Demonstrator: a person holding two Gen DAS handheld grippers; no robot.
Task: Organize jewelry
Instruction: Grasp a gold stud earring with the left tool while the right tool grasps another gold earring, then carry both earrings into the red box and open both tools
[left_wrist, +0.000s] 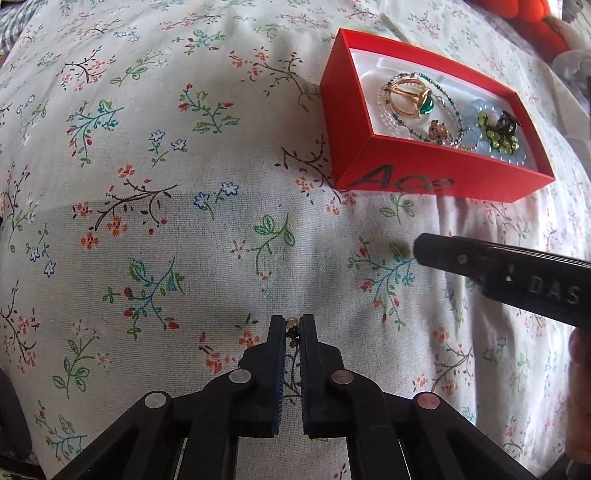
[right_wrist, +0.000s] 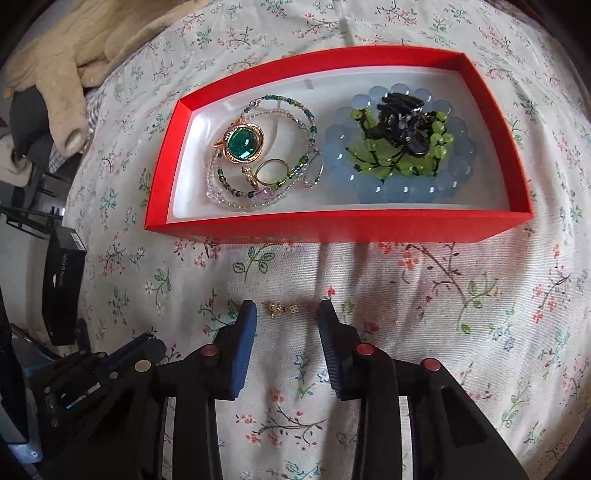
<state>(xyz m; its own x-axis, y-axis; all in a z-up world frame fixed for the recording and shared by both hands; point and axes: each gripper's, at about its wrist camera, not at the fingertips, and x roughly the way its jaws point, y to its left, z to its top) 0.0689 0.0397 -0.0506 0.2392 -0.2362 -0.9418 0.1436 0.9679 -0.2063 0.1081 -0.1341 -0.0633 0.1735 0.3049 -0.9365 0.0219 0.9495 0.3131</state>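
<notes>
A red box (left_wrist: 424, 179) with a white lining holds jewelry: a gold ring with a green stone (left_wrist: 417, 101), beaded bracelets, a pale blue bead bracelet (right_wrist: 399, 184), green beads and a dark piece (right_wrist: 402, 118). My left gripper (left_wrist: 292, 325) is shut on a small gold earring (left_wrist: 292, 326), low over the floral cloth, left of and nearer than the box. My right gripper (right_wrist: 286, 310) is open, its fingertips either side of a small gold earring (right_wrist: 277, 308) lying on the cloth in front of the box (right_wrist: 332, 229).
Floral cloth (left_wrist: 184, 221) covers the surface. The right gripper's black body (left_wrist: 517, 273) reaches in from the right in the left wrist view. A beige garment (right_wrist: 74, 48) lies at the far left; a black box (right_wrist: 61, 280) stands off the cloth's left edge.
</notes>
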